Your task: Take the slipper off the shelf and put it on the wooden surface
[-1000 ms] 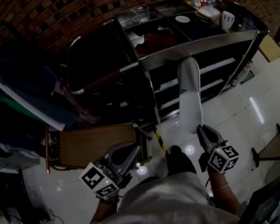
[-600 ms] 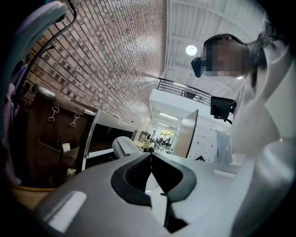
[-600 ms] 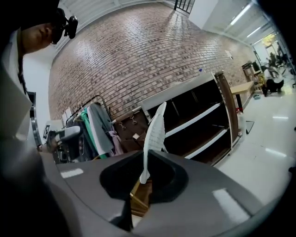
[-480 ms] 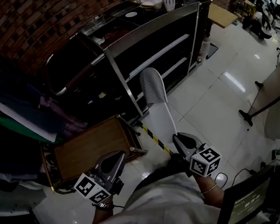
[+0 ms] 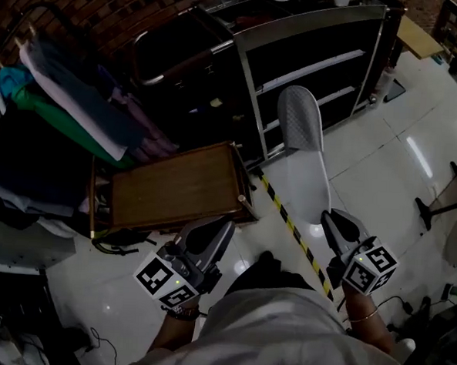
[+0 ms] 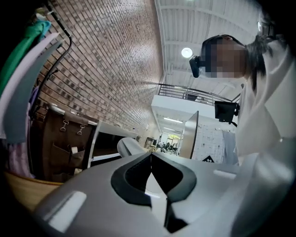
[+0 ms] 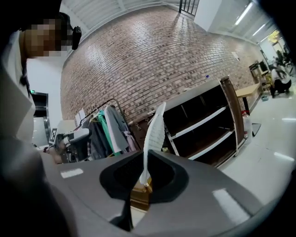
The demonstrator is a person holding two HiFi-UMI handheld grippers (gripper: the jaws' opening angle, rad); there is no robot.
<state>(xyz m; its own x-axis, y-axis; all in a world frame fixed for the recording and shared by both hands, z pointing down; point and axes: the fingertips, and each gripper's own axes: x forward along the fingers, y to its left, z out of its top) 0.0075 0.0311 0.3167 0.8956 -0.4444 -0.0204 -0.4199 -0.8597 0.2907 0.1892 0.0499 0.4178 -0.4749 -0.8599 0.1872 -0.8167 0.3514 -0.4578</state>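
**Pale slipper is off the shelf and now next to the wooden desk**

Pale grey-white, the slipper (image 5: 300, 155) sits at centre right of the head view. It hangs over the glossy floor (image 5: 385, 141), with its toe pointing up the frame toward the dark shelf (image 5: 314, 52). A second ago it hung right in front of the shelf's rails, and only part of the wooden desk (image 5: 174, 186) showed at lower left. Now the whole desk top lies left of centre and looks bare. The slipper is just to its right, across a strip of yellow-and-black tape (image 5: 295, 232) on the floor. I judge the taking-off step finished. What remains is a short carry to the left and a set-down on the wood.

The right tongs (image 5: 330, 219) are still clenched on the slipper's heel edge. The right gripper view shows the slipper edge-on as a thin curved blade rising from between the pinched jaws. The left tongs (image 5: 226, 222) are shut on nothing and hang just off the desk's lower right corner.

The toe half of the slipper is a closed cap with a fine dotted mesh. The half nearer the tongs is smooth and flatter, like an open footbed. It looks light and somewhat floppy, so held only by the heel it may sag or swing when lowered.
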